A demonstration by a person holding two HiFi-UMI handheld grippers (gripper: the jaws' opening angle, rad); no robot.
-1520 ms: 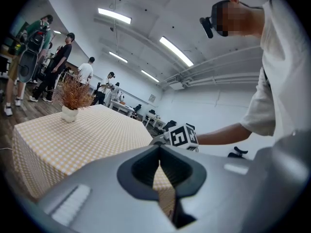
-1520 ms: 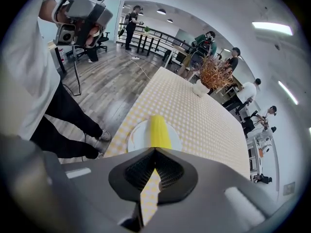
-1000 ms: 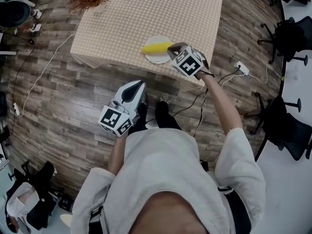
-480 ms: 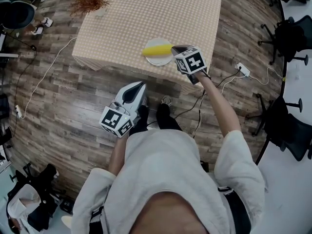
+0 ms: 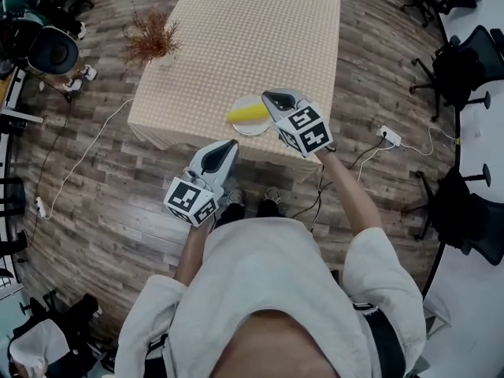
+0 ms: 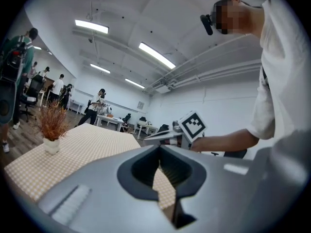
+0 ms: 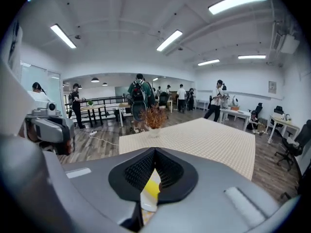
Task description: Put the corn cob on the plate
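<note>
In the head view a dried plant in a small pale pot stands at the far left corner of the table, which wears a checked cloth. Nearer the person, off the table's near edge and over the wooden floor, the left gripper points toward the table. Its own view shows the jaws brought together with nothing between them, only checked cloth seen through the slit under the tips. That view also takes in the plant at the left and the marker cube of the other gripper across from it (neither corn nor plate appears there).

The corn cob lies on the plate, near the table's near edge. From above, the yellow cob rests crosswise, its left end reaching the rim.

The right gripper hangs by the plate's right side. The head view does not show its jaws. The right gripper view does: they are closed on nothing, and the cob and the white plate show through the gap below the tips, clear of the pads. That view also shows people standing beyond the table's far end.

At the far right of the head view stand black office chairs, and a white power strip lies on the floor.
</note>
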